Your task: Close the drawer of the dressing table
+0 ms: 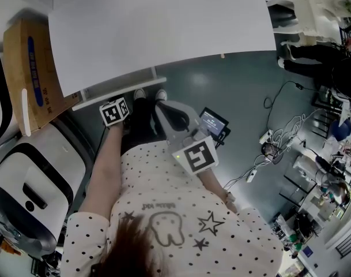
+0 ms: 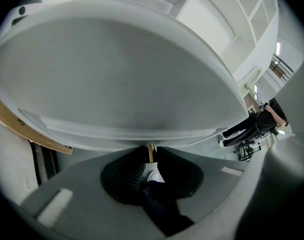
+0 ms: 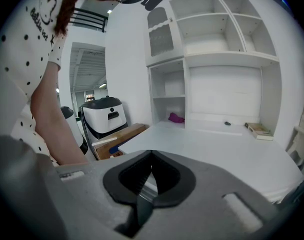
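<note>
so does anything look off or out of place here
The drawer sticks out from under the white tabletop at the left instead of sitting flush; the left gripper is shut on its small knob. A tangle of cables sprawls on the floor to the right. Nothing looks spilled or broken.

Left tool (image 1: 116, 109) sits at the white drawer (image 1: 100, 97) front; right tool (image 1: 162, 109) hovers beside.

Open floor (image 1: 244, 97) lies off the counter (image 1: 163, 27)'s right corner, apart from cables (image 1: 279, 137); a cardboard box (image 1: 22, 74) blocks its left edge.
</note>
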`<state>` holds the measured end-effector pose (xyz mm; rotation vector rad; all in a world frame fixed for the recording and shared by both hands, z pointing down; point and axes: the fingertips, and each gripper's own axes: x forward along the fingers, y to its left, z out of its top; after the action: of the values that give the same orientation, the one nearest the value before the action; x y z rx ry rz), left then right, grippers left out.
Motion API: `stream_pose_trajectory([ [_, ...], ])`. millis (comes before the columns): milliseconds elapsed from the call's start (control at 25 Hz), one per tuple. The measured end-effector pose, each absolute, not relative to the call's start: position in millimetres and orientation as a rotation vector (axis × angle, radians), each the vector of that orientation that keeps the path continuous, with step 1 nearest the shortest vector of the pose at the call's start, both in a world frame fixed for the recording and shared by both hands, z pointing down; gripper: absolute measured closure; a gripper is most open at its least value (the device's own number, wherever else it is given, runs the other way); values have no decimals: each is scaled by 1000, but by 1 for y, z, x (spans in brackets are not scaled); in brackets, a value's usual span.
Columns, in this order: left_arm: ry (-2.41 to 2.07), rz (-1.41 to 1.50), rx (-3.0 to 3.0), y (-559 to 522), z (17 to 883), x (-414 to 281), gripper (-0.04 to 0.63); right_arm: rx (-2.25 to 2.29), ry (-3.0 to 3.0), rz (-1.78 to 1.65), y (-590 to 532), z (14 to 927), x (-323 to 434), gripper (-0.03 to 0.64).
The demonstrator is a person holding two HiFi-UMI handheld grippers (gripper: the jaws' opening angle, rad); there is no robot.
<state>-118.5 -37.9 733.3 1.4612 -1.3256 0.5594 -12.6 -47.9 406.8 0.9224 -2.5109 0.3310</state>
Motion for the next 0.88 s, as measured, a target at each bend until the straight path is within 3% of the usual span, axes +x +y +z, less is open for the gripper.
stream_pose_trajectory([
  [880, -1329, 543, 1466, -54, 734, -125, 528, 936, -2504, 311, -59, 406, -19, 617],
])
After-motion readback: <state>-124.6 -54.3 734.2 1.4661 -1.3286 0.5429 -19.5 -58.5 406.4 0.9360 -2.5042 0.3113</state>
